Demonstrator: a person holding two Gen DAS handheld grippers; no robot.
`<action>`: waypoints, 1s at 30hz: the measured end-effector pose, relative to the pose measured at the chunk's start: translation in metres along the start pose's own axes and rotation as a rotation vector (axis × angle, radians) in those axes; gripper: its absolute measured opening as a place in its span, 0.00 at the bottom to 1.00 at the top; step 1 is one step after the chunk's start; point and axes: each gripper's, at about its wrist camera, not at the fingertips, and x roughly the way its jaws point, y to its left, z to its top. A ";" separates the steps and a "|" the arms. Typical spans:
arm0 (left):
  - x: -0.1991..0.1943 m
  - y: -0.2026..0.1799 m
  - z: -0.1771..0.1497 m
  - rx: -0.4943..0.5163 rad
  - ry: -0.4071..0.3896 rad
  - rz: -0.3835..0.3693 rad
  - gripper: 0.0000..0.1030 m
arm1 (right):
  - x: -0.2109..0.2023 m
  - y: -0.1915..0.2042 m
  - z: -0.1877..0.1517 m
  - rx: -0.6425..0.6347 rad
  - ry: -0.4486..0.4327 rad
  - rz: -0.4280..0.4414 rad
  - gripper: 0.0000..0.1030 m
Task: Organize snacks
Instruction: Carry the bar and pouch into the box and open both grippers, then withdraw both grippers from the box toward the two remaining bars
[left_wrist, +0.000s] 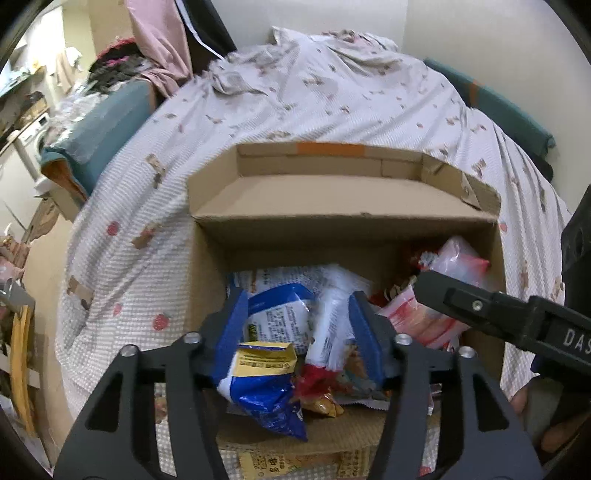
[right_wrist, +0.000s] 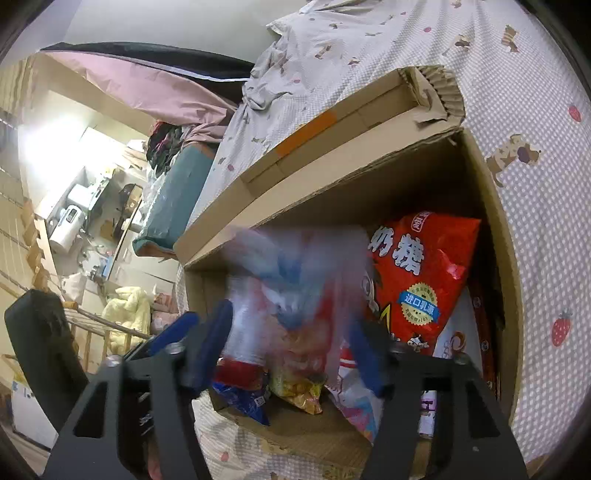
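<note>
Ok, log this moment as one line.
left tool: open over blue snack bag | right tool: open, blurred packet between | cardboard box: on bed, holds snacks

L gripper points steeply down into the cardboard box, blue pads apart, not pressing. R gripper angled down over same box, w/ jaws wide, pads blurred; its finger crosses box's right side.

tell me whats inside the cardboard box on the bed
The cardboard box holds a loose heap of snack packets: a blue and white bag, a big red bag against the far wall, and smaller red and yellow wrappers. Whatever lies beneath the heap is covered.
</note>
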 end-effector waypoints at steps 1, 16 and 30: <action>-0.002 0.001 0.000 -0.006 -0.001 -0.007 0.64 | -0.001 0.000 0.000 0.002 0.001 -0.001 0.73; -0.029 0.024 -0.009 -0.058 0.009 0.043 0.79 | -0.017 0.007 0.008 0.004 -0.023 0.017 0.89; -0.072 0.048 -0.046 -0.104 -0.009 0.082 0.79 | -0.040 0.015 -0.029 -0.037 -0.007 -0.026 0.89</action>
